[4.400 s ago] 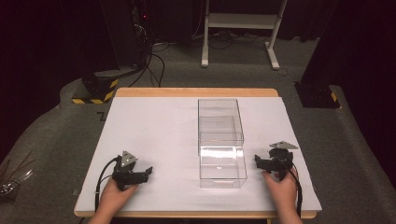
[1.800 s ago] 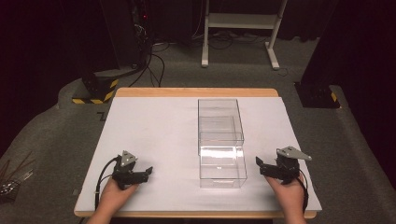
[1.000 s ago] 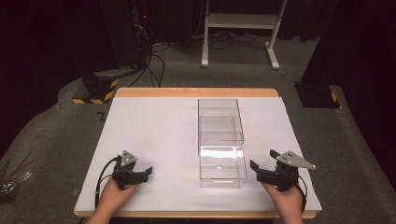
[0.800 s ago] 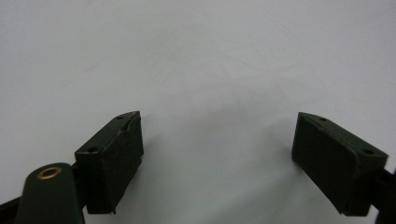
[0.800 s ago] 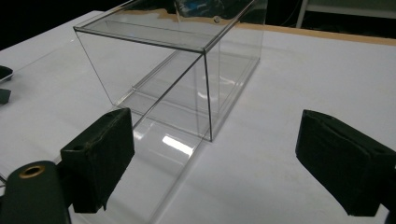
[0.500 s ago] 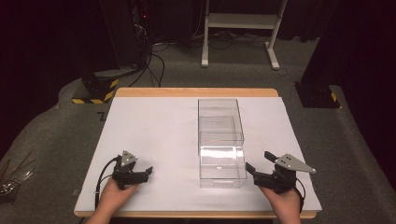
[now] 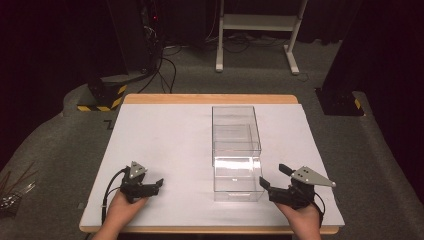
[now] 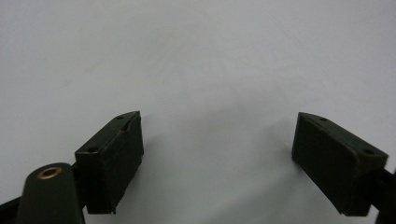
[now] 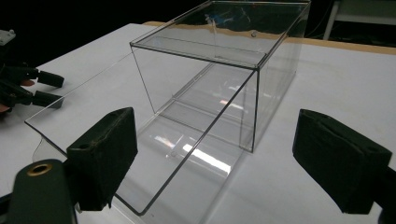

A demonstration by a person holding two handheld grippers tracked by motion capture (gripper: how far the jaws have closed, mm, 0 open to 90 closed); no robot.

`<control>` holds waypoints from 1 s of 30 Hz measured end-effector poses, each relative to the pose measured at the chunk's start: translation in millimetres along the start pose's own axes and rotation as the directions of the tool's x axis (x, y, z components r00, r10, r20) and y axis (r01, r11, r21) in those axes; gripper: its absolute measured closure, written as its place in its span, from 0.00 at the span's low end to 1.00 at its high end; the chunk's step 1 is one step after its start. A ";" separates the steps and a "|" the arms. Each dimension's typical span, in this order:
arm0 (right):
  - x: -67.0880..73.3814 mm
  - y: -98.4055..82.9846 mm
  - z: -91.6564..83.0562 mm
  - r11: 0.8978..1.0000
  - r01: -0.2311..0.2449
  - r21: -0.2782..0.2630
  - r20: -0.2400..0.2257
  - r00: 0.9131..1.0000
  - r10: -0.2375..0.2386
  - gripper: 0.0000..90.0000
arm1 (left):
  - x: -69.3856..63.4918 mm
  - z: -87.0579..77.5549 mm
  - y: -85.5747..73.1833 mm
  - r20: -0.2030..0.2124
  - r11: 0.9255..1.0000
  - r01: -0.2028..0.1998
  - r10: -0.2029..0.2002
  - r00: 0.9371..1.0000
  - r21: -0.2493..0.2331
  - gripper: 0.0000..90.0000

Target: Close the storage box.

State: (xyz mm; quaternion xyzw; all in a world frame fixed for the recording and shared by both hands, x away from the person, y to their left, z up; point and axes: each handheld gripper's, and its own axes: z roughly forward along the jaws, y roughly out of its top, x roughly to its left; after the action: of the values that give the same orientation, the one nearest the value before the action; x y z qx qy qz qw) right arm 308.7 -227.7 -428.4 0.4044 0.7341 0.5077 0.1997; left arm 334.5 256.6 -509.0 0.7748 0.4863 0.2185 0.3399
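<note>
Readable text: none on the tabletop (image 7: 165,135), the clear box (image 7: 235,145) or either claw.
Floor mark: a "Z"-like shape by the tabletop's far-left corner, uncertain.

Clear box (image 7: 236,152) right of centre on table (image 7: 165,135), left gripper (image 7: 156,185) near-left, right gripper (image 7: 272,180) just beside box's near-right corner

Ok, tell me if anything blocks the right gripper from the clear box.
Nothing visible does. The right gripper sits open beside the near end of the clear box, with bare table cover between them. The left gripper lies well off to the side.
</note>
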 end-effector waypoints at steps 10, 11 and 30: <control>6.4 -18.1 -8.2 1.000 0.004 -0.011 -0.013 1.000 -0.004 0.19 | -0.1 -0.1 0.0 -0.001 1.000 -0.001 0.001 1.000 0.001 0.19; 7.1 -18.5 -9.0 1.000 0.004 -0.014 -0.013 1.000 -0.005 0.19 | 0.0 -0.1 0.1 -0.002 1.000 -0.002 0.002 1.000 0.001 0.19; 15.9 -31.7 -0.5 0.998 0.016 0.060 -0.032 0.999 -0.014 0.22 | 0.1 0.0 0.0 0.000 1.000 0.000 0.000 1.000 0.000 0.19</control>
State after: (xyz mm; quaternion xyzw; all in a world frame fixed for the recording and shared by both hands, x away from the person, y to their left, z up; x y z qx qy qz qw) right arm 286.5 -220.3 -455.1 0.3967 0.7552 0.4900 0.1794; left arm 334.6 256.6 -509.0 0.7748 0.4861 0.2185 0.3401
